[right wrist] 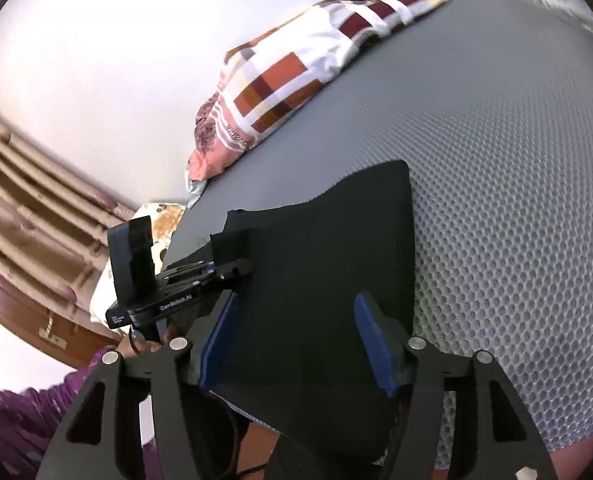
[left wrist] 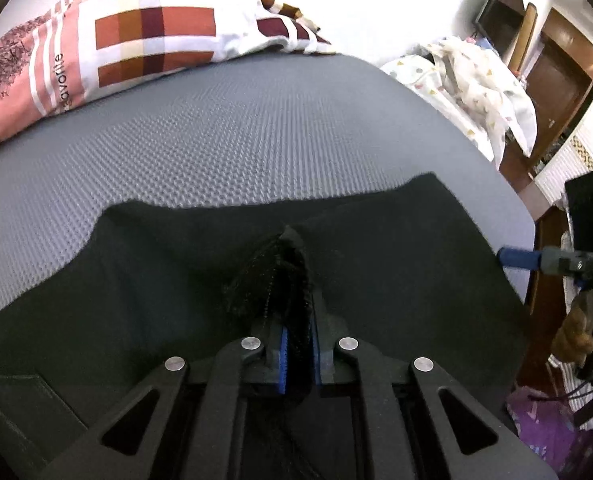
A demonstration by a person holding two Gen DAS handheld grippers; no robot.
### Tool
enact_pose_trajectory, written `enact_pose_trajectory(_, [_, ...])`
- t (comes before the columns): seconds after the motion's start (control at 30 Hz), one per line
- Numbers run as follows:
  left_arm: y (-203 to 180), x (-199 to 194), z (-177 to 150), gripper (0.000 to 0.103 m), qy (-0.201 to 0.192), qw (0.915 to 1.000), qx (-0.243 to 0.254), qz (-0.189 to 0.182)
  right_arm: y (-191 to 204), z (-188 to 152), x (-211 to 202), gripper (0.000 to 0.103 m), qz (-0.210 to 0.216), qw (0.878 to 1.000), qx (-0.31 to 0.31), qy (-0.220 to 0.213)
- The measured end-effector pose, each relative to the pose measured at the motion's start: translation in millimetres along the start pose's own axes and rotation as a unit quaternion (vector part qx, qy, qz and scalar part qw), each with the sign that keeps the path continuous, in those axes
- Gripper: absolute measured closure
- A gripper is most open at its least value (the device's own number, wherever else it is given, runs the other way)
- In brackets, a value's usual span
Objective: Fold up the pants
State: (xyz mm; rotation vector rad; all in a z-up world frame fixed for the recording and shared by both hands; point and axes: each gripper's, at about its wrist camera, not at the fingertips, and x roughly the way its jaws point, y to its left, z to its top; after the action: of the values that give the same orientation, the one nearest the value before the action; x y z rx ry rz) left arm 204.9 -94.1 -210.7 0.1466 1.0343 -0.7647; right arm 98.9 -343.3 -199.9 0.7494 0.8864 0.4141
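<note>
Between left tongs (left wrist: 296, 344), bunched pants (left wrist: 376, 264).

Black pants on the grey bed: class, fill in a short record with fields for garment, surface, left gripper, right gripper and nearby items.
garment: black pants, lying spread on the bed
surface: grey textured mattress
left gripper: shut on a bunched ridge of the pants
right gripper: open, fingers apart over the pants' edge
nearby items: patterned pillow at the far side; white printed bedding off the corner
</note>
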Motion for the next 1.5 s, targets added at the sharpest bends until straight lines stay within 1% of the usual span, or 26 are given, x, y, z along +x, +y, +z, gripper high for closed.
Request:
enact_pose_trajectory(0.13, [-2,-15,15,0.095,-0.036,0.9992,0.013,0.014,5,-3,1,0.042,-0.001,1.000,-0.006,0.001])
enact_pose_trajectory(0.17, [-1,-19,19,0.095,-0.045,0.9989,0.011,0.012,6,-3,3,0.042,-0.001,1.000,-0.007,0.002])
enact_pose_trajectory(0.23, [5,-16,22,0.095,-0.040,0.9992,0.001,0.004,8,-4,6,0.041,-0.001,1.000,-0.010,0.006])
enact_pose_trajectory(0.33, [11,-4,11,0.095,-0.012,0.9999,-0.010,0.004,12,-8,10,0.041,-0.002,1.000,-0.016,0.014])
enact_pose_trajectory(0.43, [12,-7,4,0.094,-0.018,0.9996,-0.021,0.001,15,-9,10,0.040,-0.004,1.000,-0.021,0.014])
enact_pose_trajectory(0.53, [14,-6,4,0.092,-0.014,0.9993,-0.035,-0.007,16,-8,11,0.040,-0.002,1.000,-0.016,0.013])
enact_pose_trajectory(0.63, [16,-9,3,0.085,-0.008,0.9988,-0.048,0.000,22,-8,10,0.040,0.001,1.000,-0.025,0.012])
enact_pose_trajectory(0.7, [20,-19,0,0.074,-0.013,0.9979,-0.064,0.003,30,-8,10,0.040,0.008,0.999,-0.039,0.012])
enact_pose_trajectory(0.77, [27,-35,-7,0.053,-0.026,0.9960,-0.085,0.000,38,-9,13,0.040,0.025,0.999,-0.045,0.013])
enact_pose_trajectory(0.83, [32,-49,-18,0.043,-0.036,0.9942,-0.101,-0.004,49,-11,22,0.040,0.048,0.997,-0.055,0.020])
enact_pose_trajectory(0.87, [34,-54,-26,0.043,-0.033,0.9930,-0.113,-0.006,57,-13,28,0.040,0.061,0.996,-0.065,0.027])
enact_pose_trajectory(0.93, [36,-59,-44,0.043,-0.015,0.9908,-0.134,-0.018,75,-17,43,0.041,0.082,0.991,-0.091,0.047])
enact_pose_trajectory(1.0, [34,-62,-61,0.043,0.000,0.9888,-0.146,-0.028,91,-24,59,0.041,0.077,0.987,-0.121,0.066])
enact_pose_trajectory(1.07, [29,-62,-76,0.043,0.011,0.9879,-0.149,-0.040,97,-29,74,0.041,0.078,0.985,-0.132,0.079])
enact_pose_trajectory(1.1, [26,-62,-82,0.043,0.014,0.9867,-0.153,-0.054,98,-29,80,0.042,0.076,0.985,-0.131,0.084])
enact_pose_trajectory(1.13, [24,-62,-85,0.043,0.016,0.9855,-0.155,-0.066,98,-30,86,0.042,0.074,0.985,-0.129,0.088])
enact_pose_trajectory(1.17, [20,-59,-89,0.043,0.021,0.9830,-0.160,-0.087,98,-30,90,0.042,0.072,0.985,-0.126,0.091])
enact_pose_trajectory(1.23, [17,-55,-91,0.043,0.027,0.9794,-0.170,-0.104,95,-30,92,0.042,0.067,0.987,-0.116,0.092])
enact_pose_trajectory(1.3, [15,-53,-90,0.043,0.029,0.9777,-0.174,-0.114,90,-33,85,0.042,0.062,0.988,-0.108,0.087])
enact_pose_trajectory(1.33, [14,-51,-89,0.043,0.038,0.9740,-0.179,-0.134,88,-33,81,0.042,0.057,0.989,-0.106,0.084])
enact_pose_trajectory(1.4, [12,-51,-88,0.043,0.041,0.9703,-0.184,-0.151,82,-34,73,0.042,0.045,0.991,-0.100,0.079])
enact_pose_trajectory(1.43, [8,-49,-88,0.052,0.047,0.9716,-0.178,-0.149,78,-35,68,0.042,0.041,0.992,-0.095,0.075])
enact_pose_trajectory(1.47, [4,-47,-88,0.075,0.055,0.9734,-0.171,-0.142,74,-35,64,0.042,0.039,0.993,-0.089,0.071])
enact_pose_trajectory(1.5, [2,-44,-89,0.080,0.062,0.9739,-0.168,-0.139,69,-34,61,0.042,0.040,0.994,-0.080,0.068])
